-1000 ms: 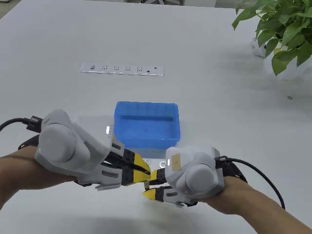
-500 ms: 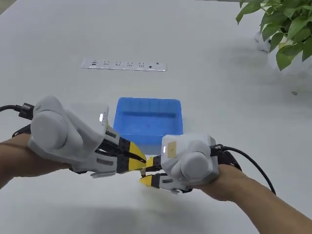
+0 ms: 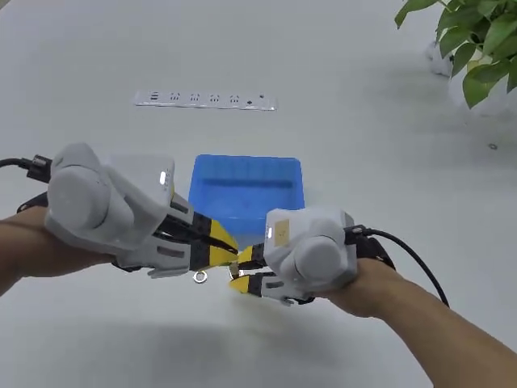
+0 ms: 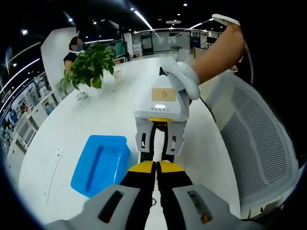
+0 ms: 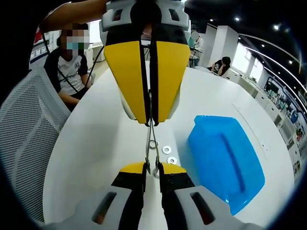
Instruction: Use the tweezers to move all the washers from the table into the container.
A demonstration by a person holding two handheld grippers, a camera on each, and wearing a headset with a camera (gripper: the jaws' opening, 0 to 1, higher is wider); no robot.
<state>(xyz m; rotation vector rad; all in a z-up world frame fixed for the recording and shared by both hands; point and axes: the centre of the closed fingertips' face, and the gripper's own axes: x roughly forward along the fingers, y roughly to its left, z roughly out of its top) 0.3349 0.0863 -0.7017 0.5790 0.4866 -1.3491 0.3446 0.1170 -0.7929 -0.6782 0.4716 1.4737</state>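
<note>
Thin metal tweezers [image 5: 150, 127] run between my two grippers, which face each other tip to tip. The left gripper [image 5: 151, 120] is shut on the tweezers' upper part. The right gripper [image 5: 152, 168] is closed around the two spreading legs. Three washers [image 5: 166, 149] lie on the white table just under the tweezers, beside the blue container [image 5: 225, 158]. In the head view the left gripper [image 3: 229, 246] and right gripper [image 3: 236, 279] meet in front of the container [image 3: 246, 190], with one washer [image 3: 199, 277] showing below the jaws. The left gripper view has its own jaws [image 4: 157, 165] shut.
A white power strip [image 3: 206, 100] lies beyond the container. A potted plant [image 3: 472, 40] stands at the far right corner. A mesh chair [image 4: 259, 134] sits beside the table, with people further back. Open white tabletop [image 3: 388, 137] surrounds the container.
Both grippers have shifted a little left and toward the container, still joined at the tips. A washer has come out from under them on the left.
</note>
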